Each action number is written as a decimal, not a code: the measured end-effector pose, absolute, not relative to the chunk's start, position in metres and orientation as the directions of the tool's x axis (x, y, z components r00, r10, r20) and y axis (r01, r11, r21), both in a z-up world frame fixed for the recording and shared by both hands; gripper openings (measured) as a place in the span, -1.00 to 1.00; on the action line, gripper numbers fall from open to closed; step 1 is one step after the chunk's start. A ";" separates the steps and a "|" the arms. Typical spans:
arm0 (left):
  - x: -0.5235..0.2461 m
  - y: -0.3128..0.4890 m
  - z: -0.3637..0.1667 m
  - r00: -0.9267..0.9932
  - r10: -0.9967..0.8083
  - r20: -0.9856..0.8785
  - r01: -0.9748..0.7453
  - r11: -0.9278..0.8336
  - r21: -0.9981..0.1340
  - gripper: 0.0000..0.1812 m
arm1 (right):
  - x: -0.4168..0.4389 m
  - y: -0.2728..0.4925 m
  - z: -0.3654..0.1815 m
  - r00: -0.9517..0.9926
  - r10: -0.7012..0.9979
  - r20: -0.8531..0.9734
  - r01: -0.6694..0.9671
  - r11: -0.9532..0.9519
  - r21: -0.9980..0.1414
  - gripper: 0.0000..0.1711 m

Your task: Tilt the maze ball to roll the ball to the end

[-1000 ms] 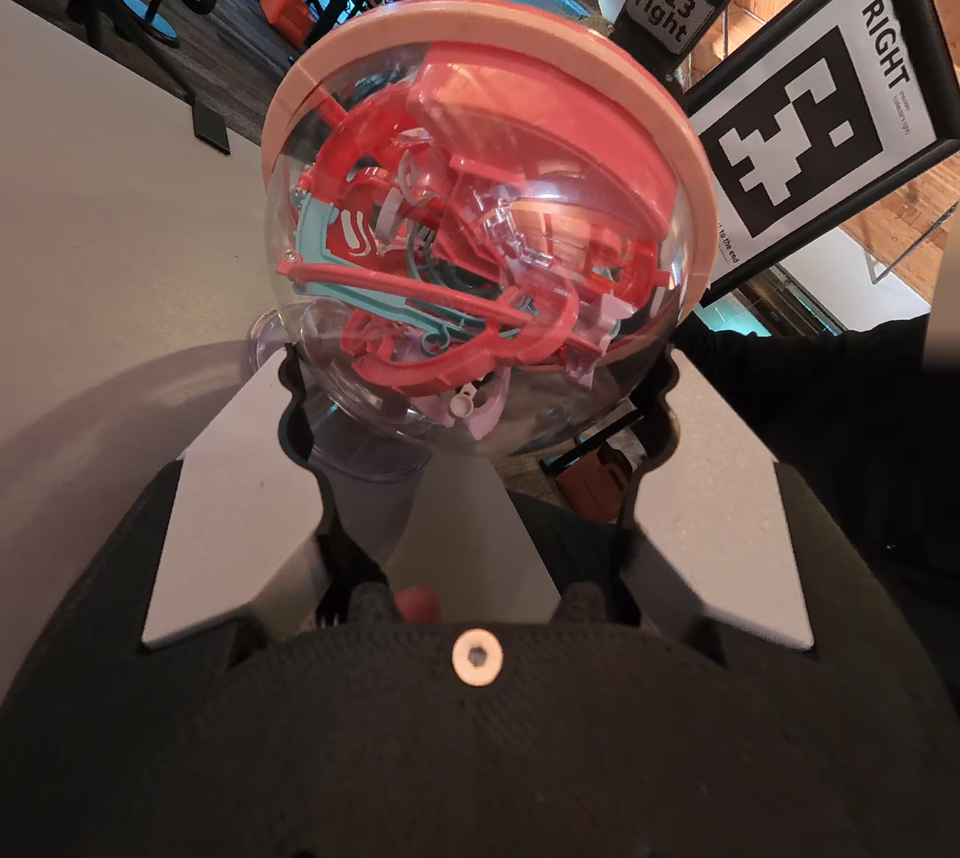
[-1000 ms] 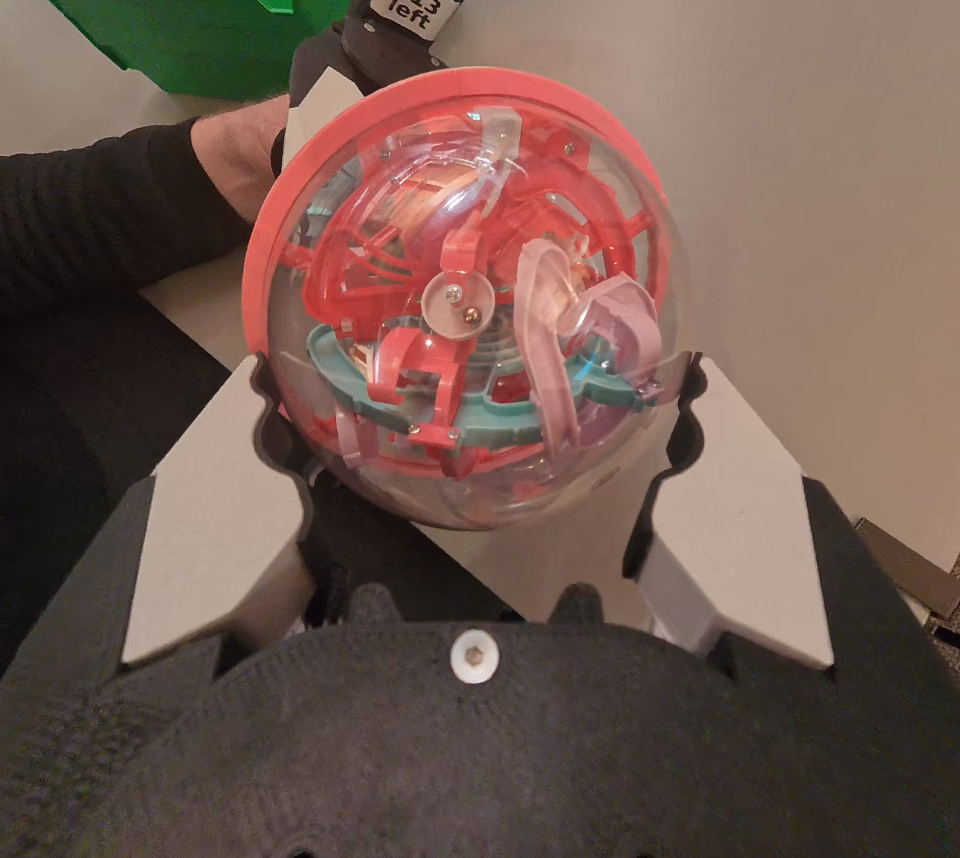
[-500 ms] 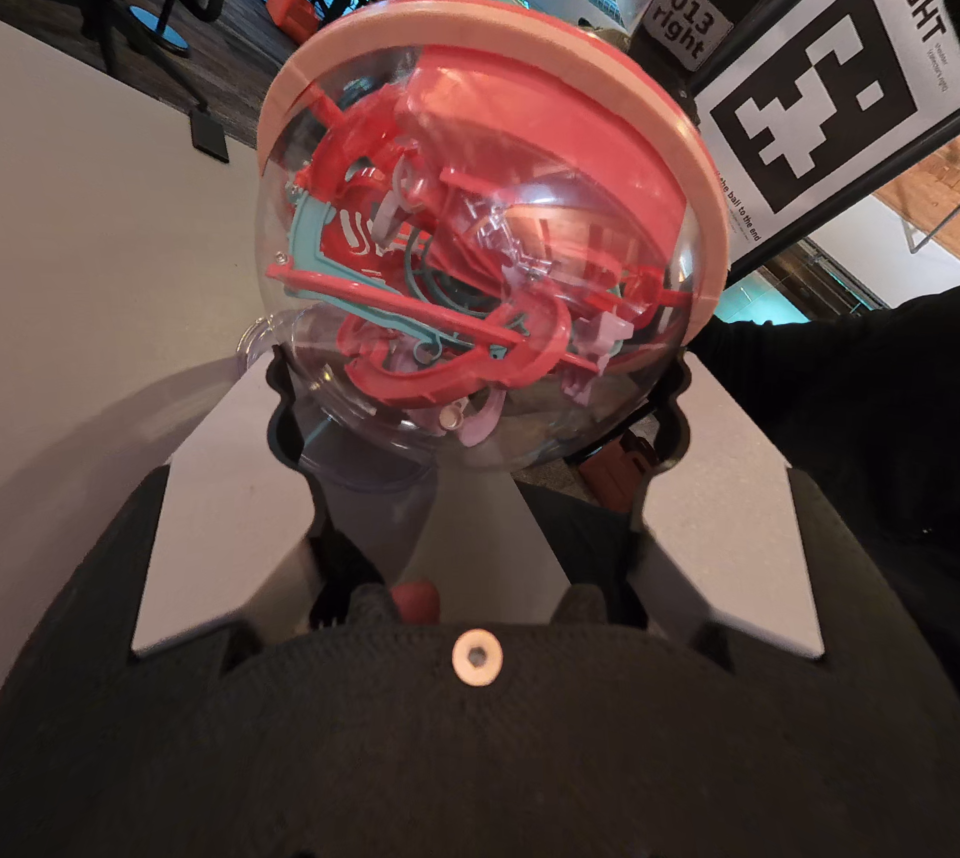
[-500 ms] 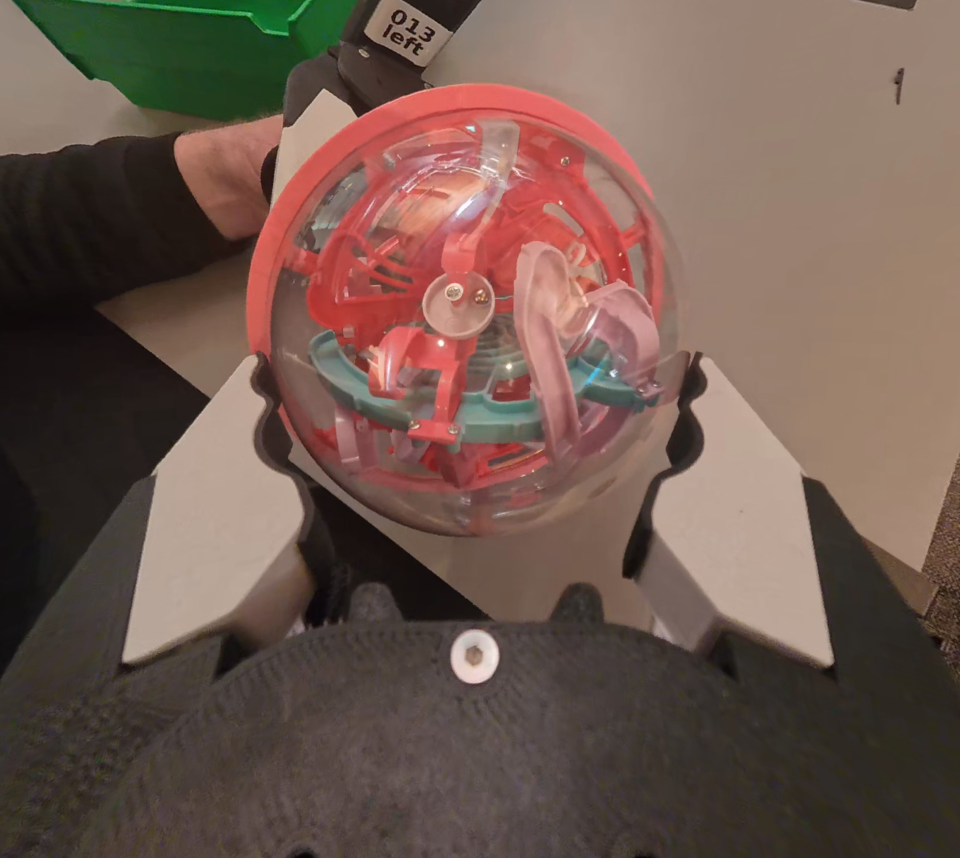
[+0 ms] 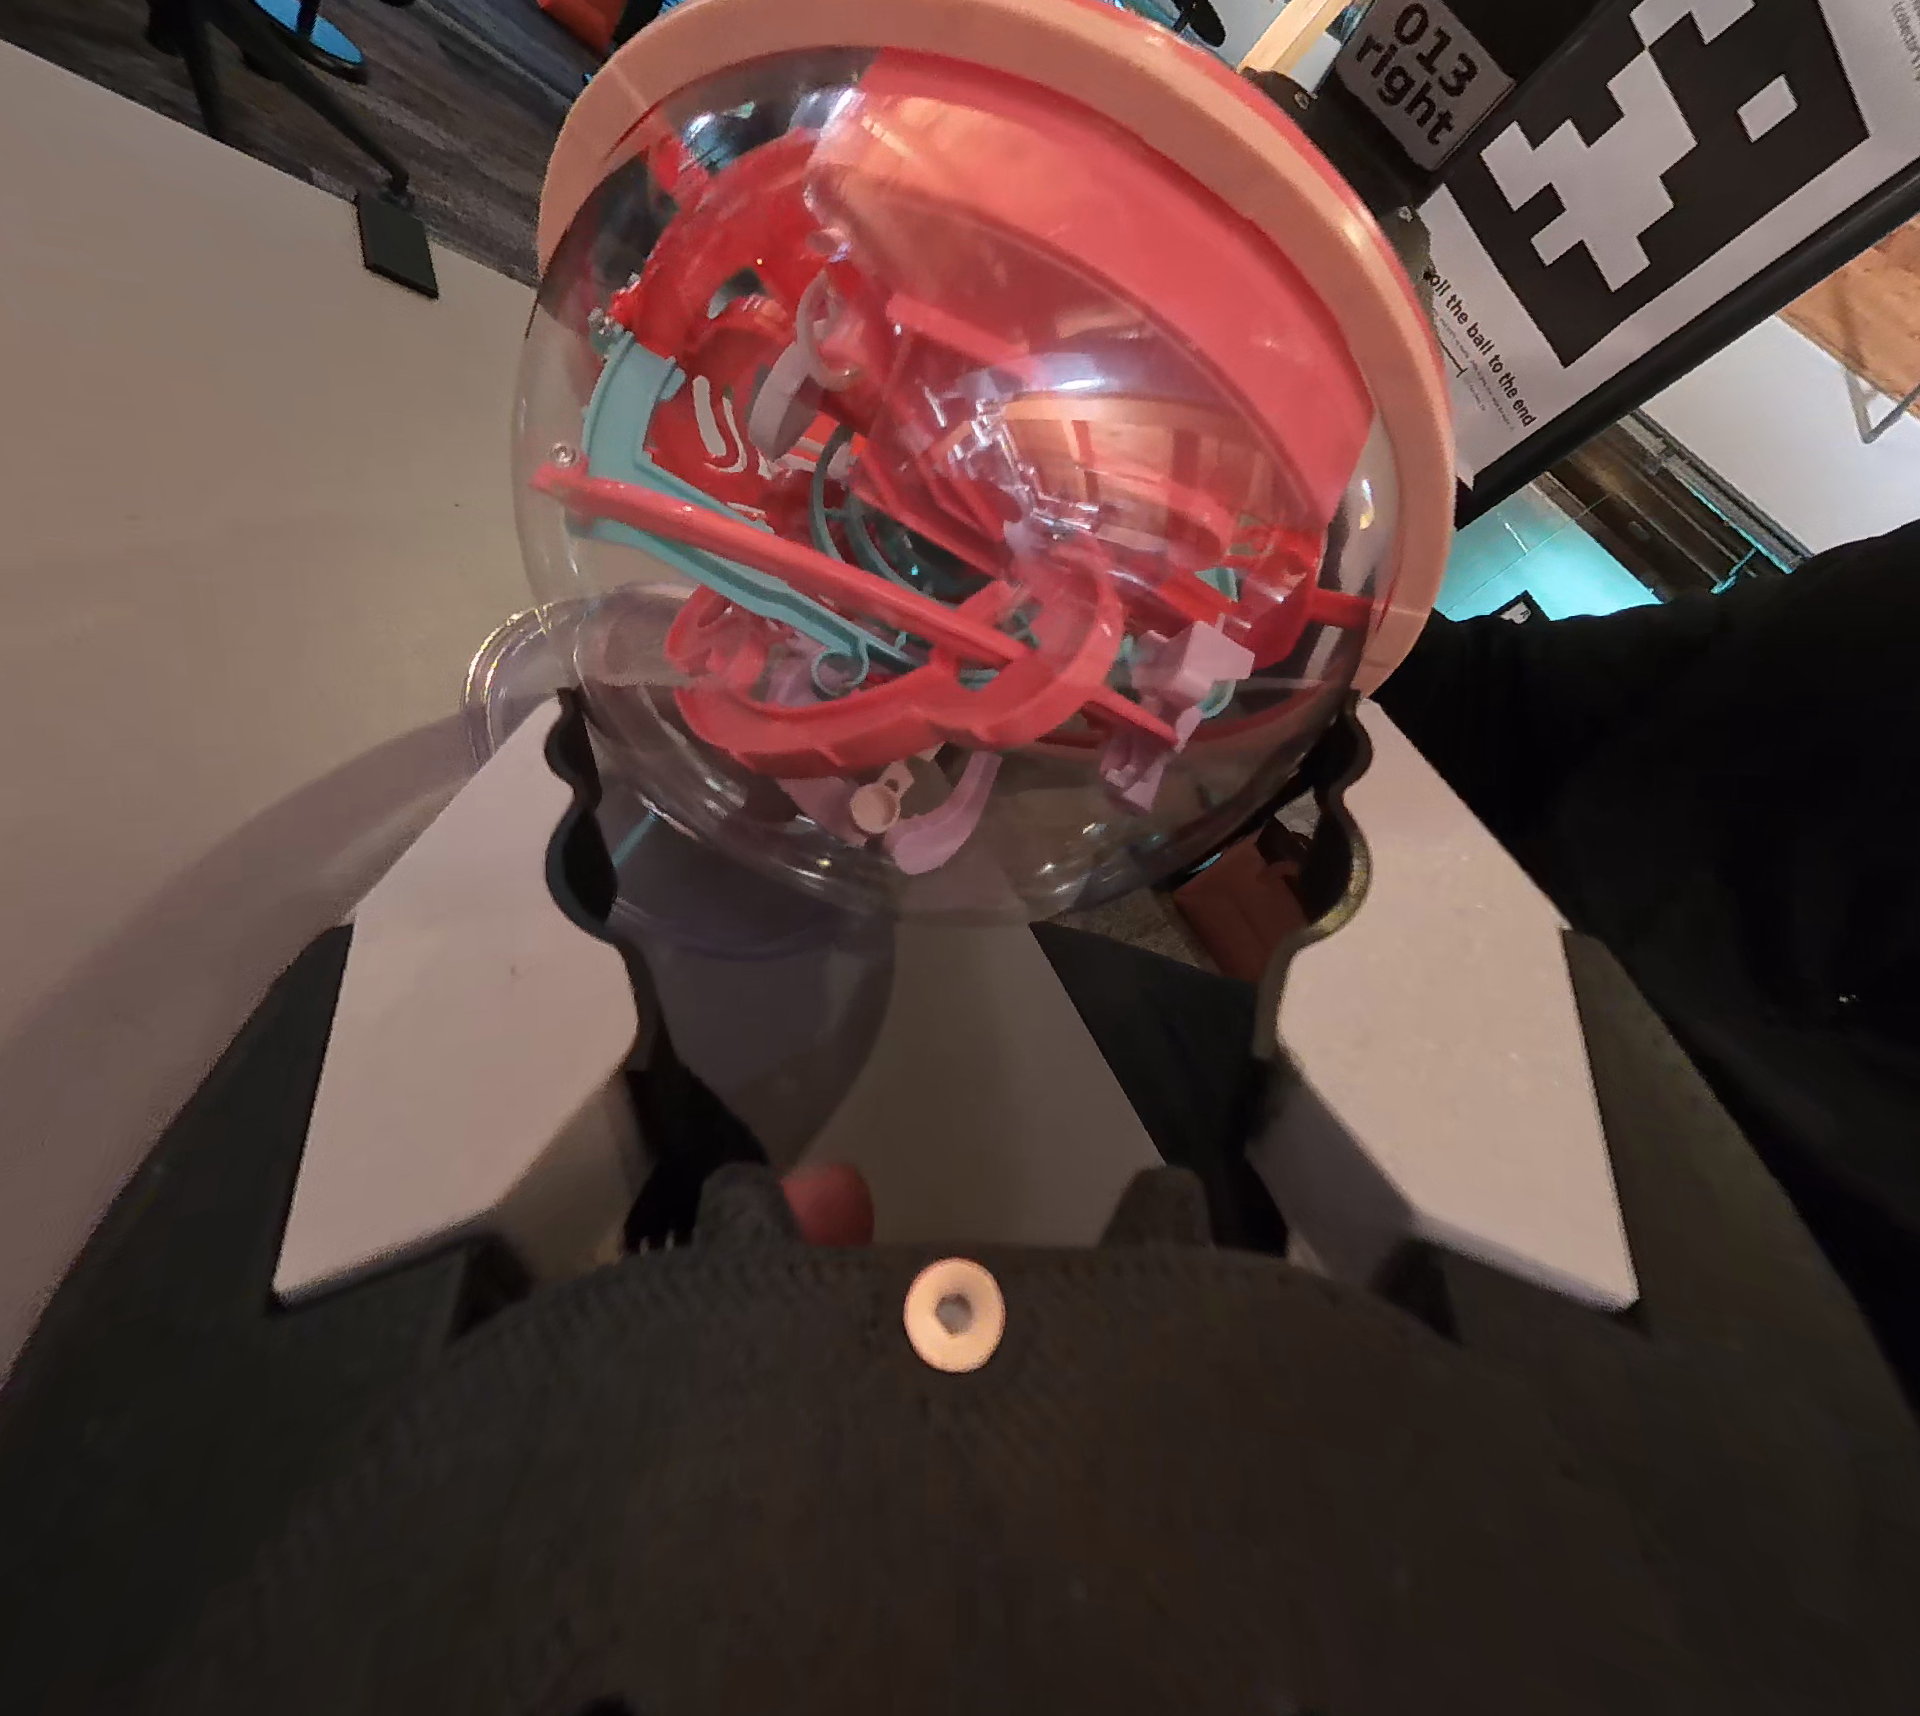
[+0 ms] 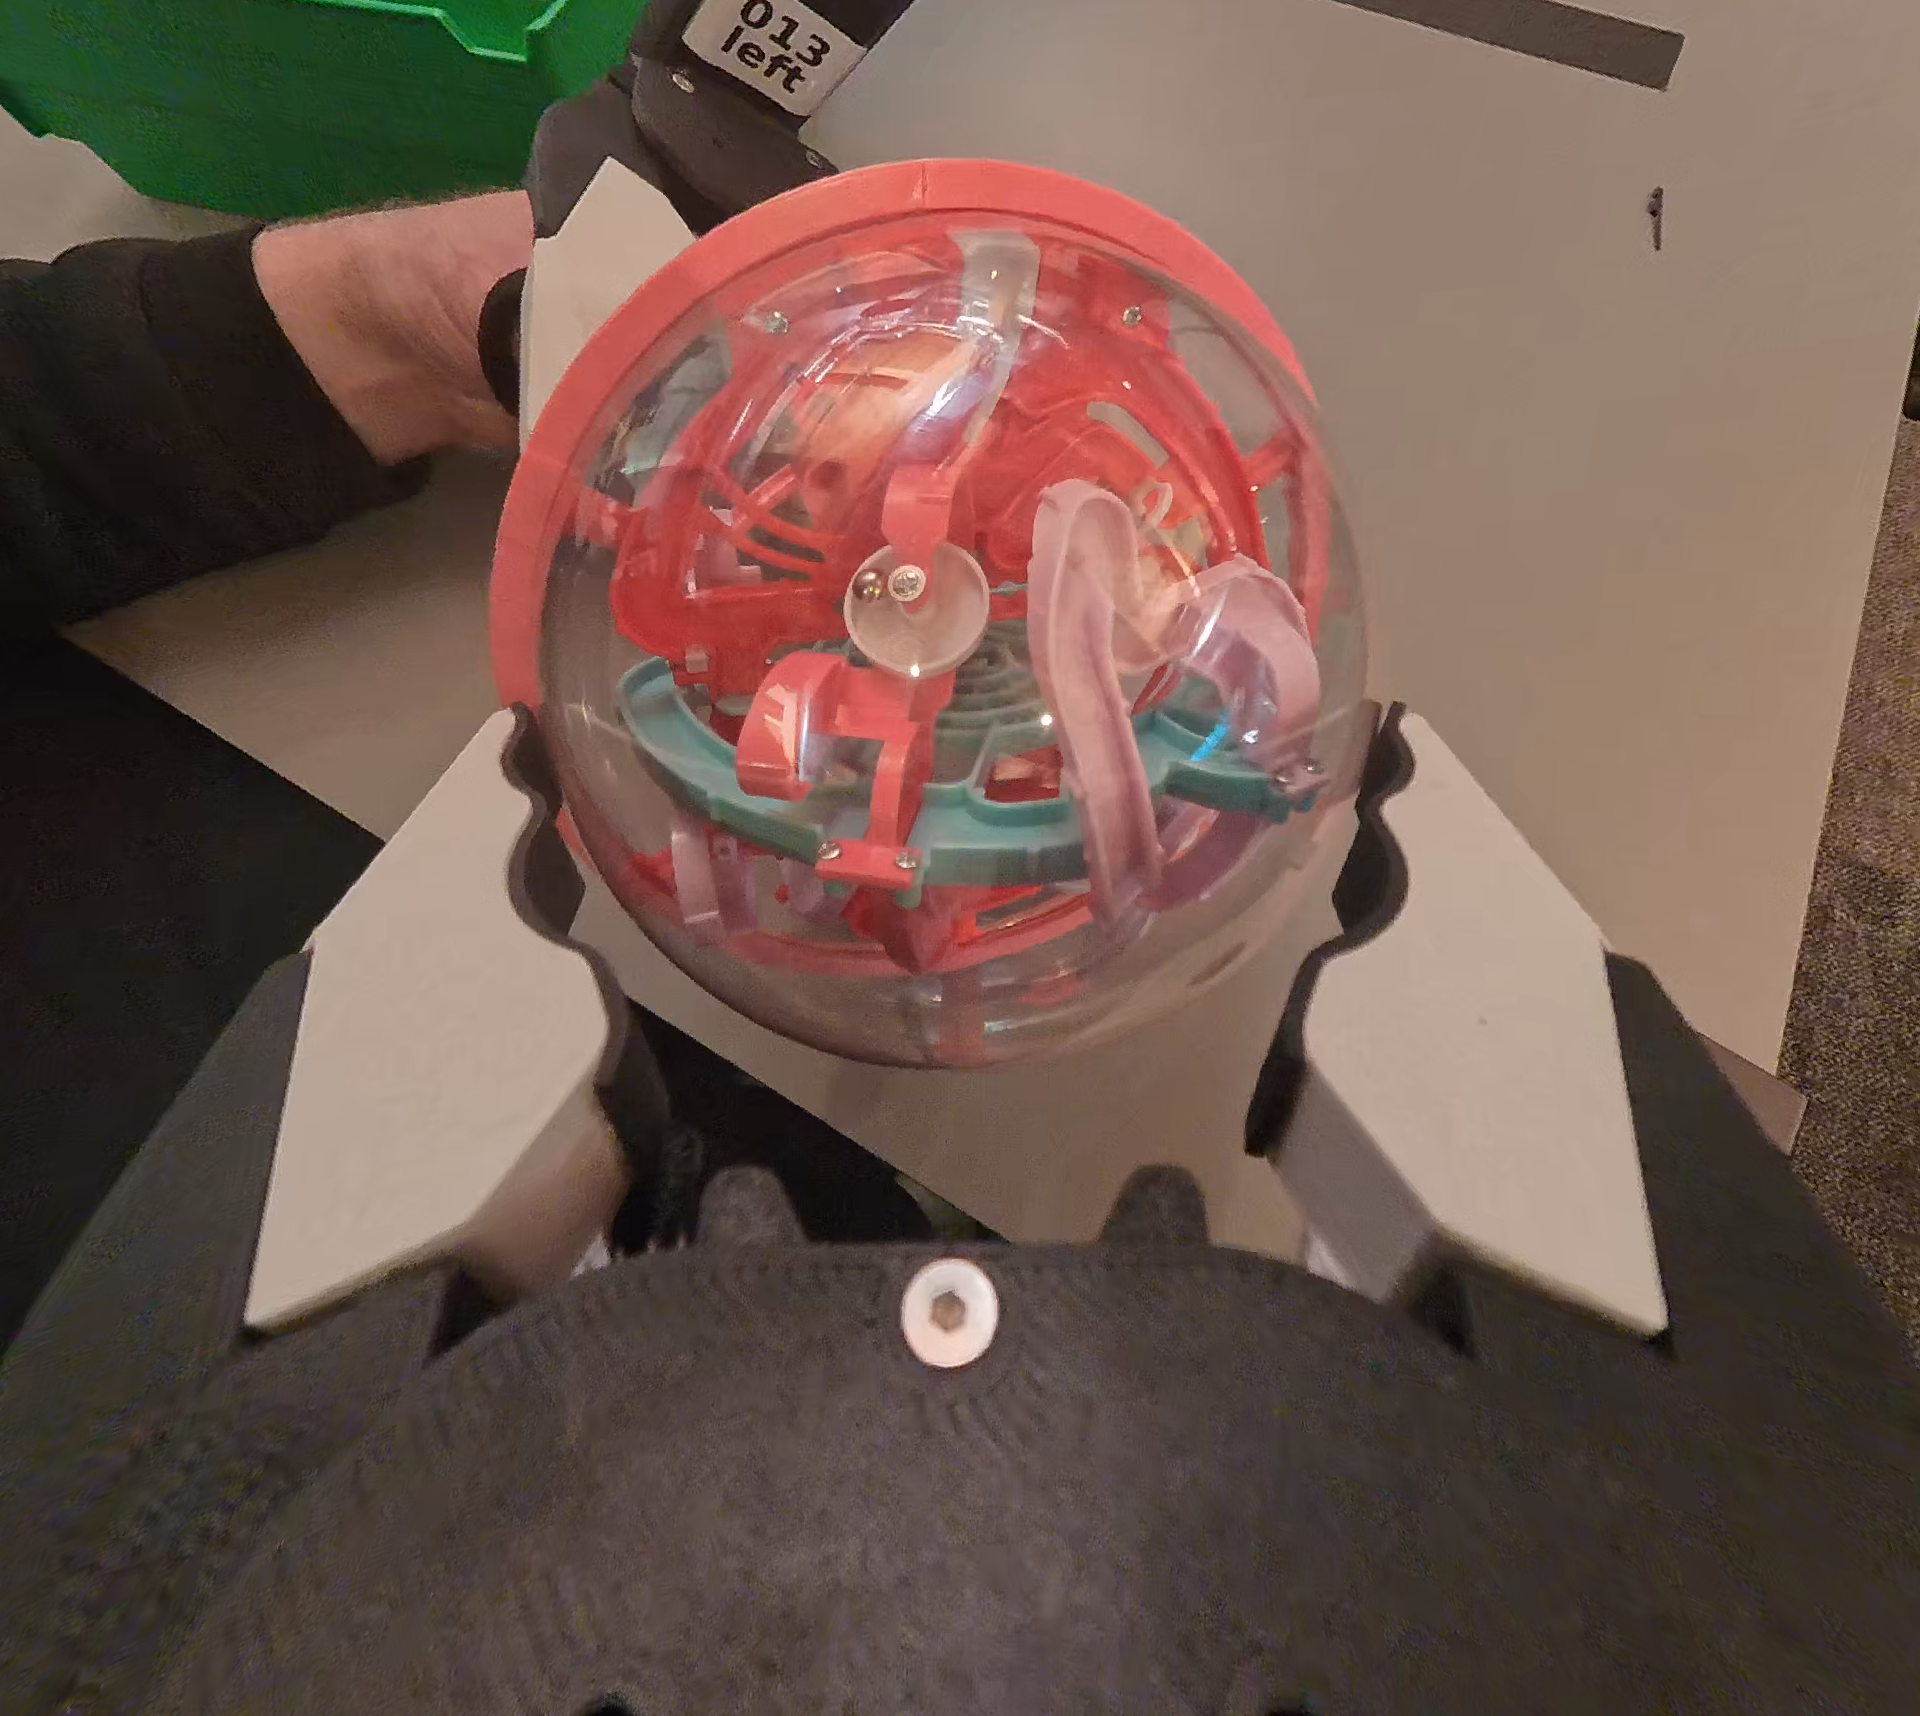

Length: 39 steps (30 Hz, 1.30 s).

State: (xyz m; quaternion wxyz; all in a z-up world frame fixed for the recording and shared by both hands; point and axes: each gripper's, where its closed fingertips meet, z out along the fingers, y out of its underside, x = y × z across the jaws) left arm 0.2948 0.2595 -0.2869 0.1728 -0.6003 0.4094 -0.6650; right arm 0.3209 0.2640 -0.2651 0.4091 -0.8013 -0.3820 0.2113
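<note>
Both tongs clench the maze ball point(image 6: 925, 627) from opposite sides and hold it in the air above the near edge of the pale desk point(image 6: 1455, 316): the right tongs point(image 6: 951, 845) press their black-lined tips against the clear lower shell, and the left tongs point(image 5: 951, 825) do the same on the far side, with a hand point(image 6: 405, 336) behind them. A small steel ball point(image 6: 864, 588) sits on a clear round platform near the middle of the maze, just beside a screw head. The risk, as I judge it, is a tilt that is too quick or too steep, which would send the steel ball off the platform's rim and down into the red and teal tracks. The smooth shell could also twist or slip between the tips if the two sides turn unevenly. Glare and the layered tracks hide the route onward and the end point, and in the left wrist view the steel ball cannot be found at all. A green bin point(image 6: 312, 4) sits toward the far left of the desk.
</note>
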 end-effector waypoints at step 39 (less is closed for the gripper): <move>0.300 0.246 -0.285 -0.067 -0.766 0.640 -0.315 -0.592 -0.742 0.75 | 0.318 0.264 -0.267 0.675 0.733 0.084 0.480 -0.349 -0.805 0.73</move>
